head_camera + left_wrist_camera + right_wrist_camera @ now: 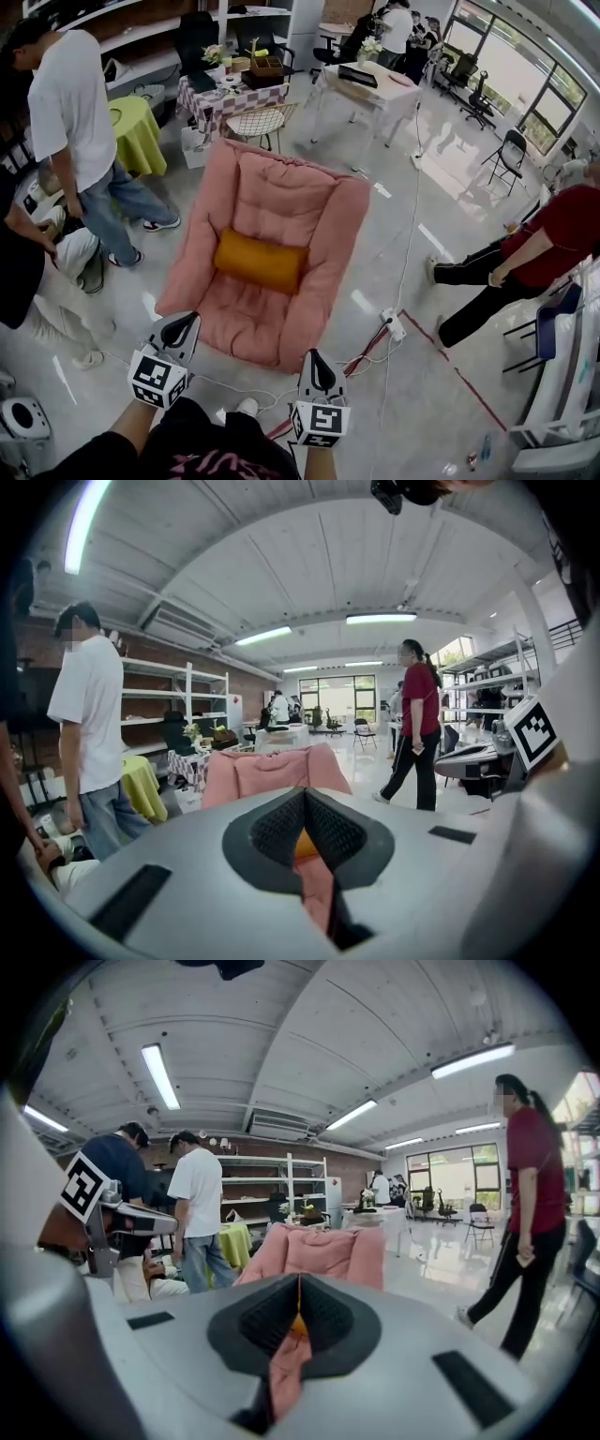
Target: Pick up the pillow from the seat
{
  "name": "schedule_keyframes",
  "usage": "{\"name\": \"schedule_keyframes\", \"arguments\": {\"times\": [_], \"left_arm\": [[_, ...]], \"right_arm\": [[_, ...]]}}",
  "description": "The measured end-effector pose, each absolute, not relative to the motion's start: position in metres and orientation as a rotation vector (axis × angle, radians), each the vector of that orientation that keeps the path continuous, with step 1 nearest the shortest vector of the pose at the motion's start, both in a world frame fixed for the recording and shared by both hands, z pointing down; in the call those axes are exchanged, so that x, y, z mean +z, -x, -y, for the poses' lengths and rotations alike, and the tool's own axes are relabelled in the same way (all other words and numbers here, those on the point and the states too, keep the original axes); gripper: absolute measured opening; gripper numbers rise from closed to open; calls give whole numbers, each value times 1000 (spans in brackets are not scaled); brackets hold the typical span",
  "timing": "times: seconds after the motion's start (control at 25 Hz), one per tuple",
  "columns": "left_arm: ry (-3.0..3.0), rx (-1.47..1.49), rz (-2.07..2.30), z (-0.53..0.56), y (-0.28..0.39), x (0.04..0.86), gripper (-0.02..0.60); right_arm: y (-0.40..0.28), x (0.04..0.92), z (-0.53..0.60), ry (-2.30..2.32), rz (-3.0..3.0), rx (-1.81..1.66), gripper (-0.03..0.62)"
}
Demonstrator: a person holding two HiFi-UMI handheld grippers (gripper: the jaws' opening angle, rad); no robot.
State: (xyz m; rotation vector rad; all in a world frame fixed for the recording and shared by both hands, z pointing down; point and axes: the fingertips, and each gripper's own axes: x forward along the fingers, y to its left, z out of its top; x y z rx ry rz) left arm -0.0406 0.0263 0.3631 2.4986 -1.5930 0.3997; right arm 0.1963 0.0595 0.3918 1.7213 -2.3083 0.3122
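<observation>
- Orange is the thing to look for: the orange pillow [260, 261] is laid crosswise on the seat of the pink armchair [330, 246], tucked up against the backrest.
- It's boxed in by the chair's back and two padded arms, so it can really only be reached from the open front, which is probably why that side is being faced.
- The left gripper [182, 324] and right gripper [316, 362] are held side by side just short of the chair's front edge. Both are aimed at the pillow, but it isn't touched yet.
- Both sets of jaws are seen pressed together with nothing in them. In each gripper view only a sliver of orange and pink shows past the slit.
- Best guess: one gripper is lined up per pillow end, since a long soft cushion is lifted more easily that way. The jaws would have to be opened first.
- Containers: a brown crate [266, 67] is parked on the checked table [217, 107] behind the armchair. Something leafy seems to be stuck in it, too small to be sure.
</observation>
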Motion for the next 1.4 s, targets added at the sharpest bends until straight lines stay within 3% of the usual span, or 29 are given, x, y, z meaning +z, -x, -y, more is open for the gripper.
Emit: {"name": "schedule_keyframes", "arguments": {"times": [0.64, 1.4], "left_arm": [[-2547, 308, 1621, -20, 42, 330, 8], [-2584, 271, 1531, 31, 102, 334, 8]], "right_arm": [[-208, 359, -48, -1807, 2291, 224, 20], [-146, 353, -7, -1865, 2228, 225, 20]]}}
